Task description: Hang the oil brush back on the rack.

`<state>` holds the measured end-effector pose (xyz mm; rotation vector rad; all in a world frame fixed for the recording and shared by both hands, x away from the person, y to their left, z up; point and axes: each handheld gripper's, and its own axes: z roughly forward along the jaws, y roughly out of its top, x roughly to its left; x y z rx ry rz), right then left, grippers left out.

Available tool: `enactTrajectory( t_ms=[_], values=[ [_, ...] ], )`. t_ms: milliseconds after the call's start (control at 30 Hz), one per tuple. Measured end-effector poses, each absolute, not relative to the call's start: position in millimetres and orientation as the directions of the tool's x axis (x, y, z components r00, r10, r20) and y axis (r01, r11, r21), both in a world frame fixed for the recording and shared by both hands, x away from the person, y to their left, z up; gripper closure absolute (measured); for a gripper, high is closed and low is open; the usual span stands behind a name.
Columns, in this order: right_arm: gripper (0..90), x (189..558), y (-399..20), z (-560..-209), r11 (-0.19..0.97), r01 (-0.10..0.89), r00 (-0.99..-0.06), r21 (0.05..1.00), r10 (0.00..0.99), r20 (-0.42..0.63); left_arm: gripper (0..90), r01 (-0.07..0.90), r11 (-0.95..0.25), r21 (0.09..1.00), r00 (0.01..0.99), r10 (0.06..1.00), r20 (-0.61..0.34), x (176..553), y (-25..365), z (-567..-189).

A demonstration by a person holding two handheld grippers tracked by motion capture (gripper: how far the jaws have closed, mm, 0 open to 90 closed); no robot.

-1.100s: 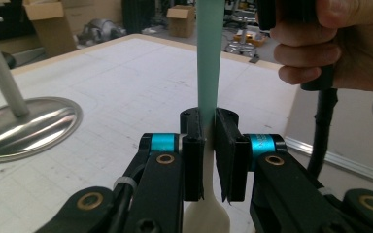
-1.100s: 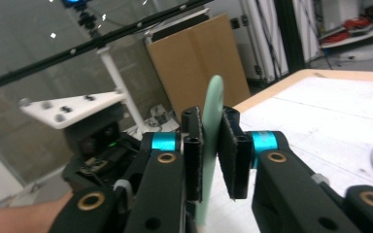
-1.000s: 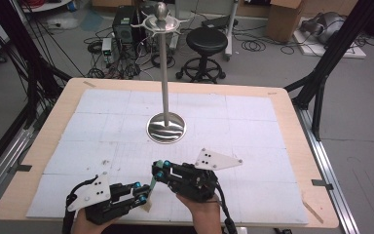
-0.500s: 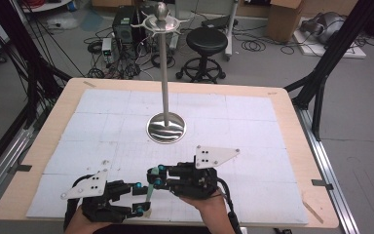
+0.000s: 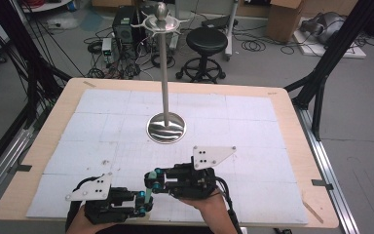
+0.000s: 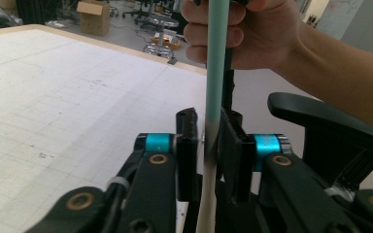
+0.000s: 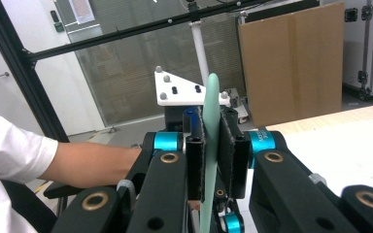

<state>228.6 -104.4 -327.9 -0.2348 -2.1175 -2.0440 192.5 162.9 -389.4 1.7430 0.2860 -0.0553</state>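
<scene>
**Both grippers on one mint-green strip, near edge of table**

Large light-wood table (image 5: 297, 146) w/ a white gridded sheet (image 5: 102, 126) covers most of the high view. Centre frame, slightly upper: tall polished metal stand with a round mirror base (image 5: 166, 127), pole running up to a ball-topped ring at top centre. Stand sits well apart from both hands.

Bottom centre of high view: right gripper (image 5: 152, 181), black body w/ blue rollers, grey three-cornered plate above it, pointing toward frame left. Bottom left: left gripper (image 5: 144, 201), pointing toward frame right, tips just beside the right one's tips.

Between them: slim mint-green flat strip, plastic-looking (image 5: 148, 193), standing roughly upright in the high view.

Left gripper view: strip (image 6: 217, 73) runs top to bottom, mid-frame, between the black jaws; jaws have just been closing, pads look pressed on it. The other hand (image 6: 245, 34) shows at top centre behind the strip.

Right gripper view: strip (image 7: 210, 131) clamped tight between the pads, rounded end poking above them, centre frame. White sleeve at lower left.
</scene>
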Motion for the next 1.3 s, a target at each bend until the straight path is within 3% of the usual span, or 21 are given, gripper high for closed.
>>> enactTrajectory(
  t_ms=[33,100,167,333,500,600,667,733,833,1033,1167,1300],
  values=[
    [82.1,228,-104,-328,0.036,0.240,-0.971,0.970,-0.012,0.241,83.7,0.215,-0.166,0.962,0.968,0.163,-0.188,192,163,-389],
    [81.9,228,-104,-328,0.036,0.239,-0.971,0.970,-0.011,0.240,83.8,0.211,-0.163,0.964,0.968,0.173,-0.183,191,162,-389],
    [56.6,227,-104,-330,-0.008,0.262,-0.964,0.965,0.046,0.262,84.2,0.207,-0.168,0.964,0.967,0.187,-0.176,191,163,-389],
    [46.4,223,-106,-333,-0.015,0.281,-0.950,0.960,0.138,0.280,84.3,0.219,-0.131,0.967,0.954,0.236,-0.184,192,167,-387],
    [51.6,221,-100,-339,0.018,0.271,-0.952,0.962,0.151,0.266,84.3,0.236,-0.115,0.965,0.949,0.240,-0.204,194,167,-387],
    [64.3,221,-95,-341,0.022,0.269,-0.955,0.963,0.137,0.264,84.2,0.234,-0.113,0.966,0.950,0.236,-0.203,193,166,-388],
    [78.1,222,-94,-340,0.018,0.262,-0.959,0.965,0.112,0.259,84.2,0.234,-0.105,0.967,0.950,0.238,-0.204,193,166,-388],
    [81.0,222,-94,-340,0.010,0.262,-0.960,0.965,0.103,0.259,83.4,0.231,-0.099,0.968,0.949,0.241,-0.202,193,167,-388],
    [81.7,227,-95,-340,-0.004,0.281,-0.955,0.960,0.101,0.280,57.5,0.250,-0.086,0.965,0.935,0.281,-0.217,197,170,-388],
    [81.9,250,-103,-321,-0.028,0.278,-0.947,0.960,0.163,0.278,44.9,0.271,-0.080,0.959,0.902,0.370,-0.224,207,197,-392],
    [81.9,272,-100,-292,0.015,0.233,-0.952,0.972,0.207,0.224,28.6,0.265,-0.070,0.962,0.865,0.458,-0.205,214,228,-395],
    [81.9,291,-94,-272,0.032,0.214,-0.952,0.976,0.232,0.201,24.1,0.261,-0.041,0.964,0.831,0.518,-0.203,219,250,-397]
  ],
)
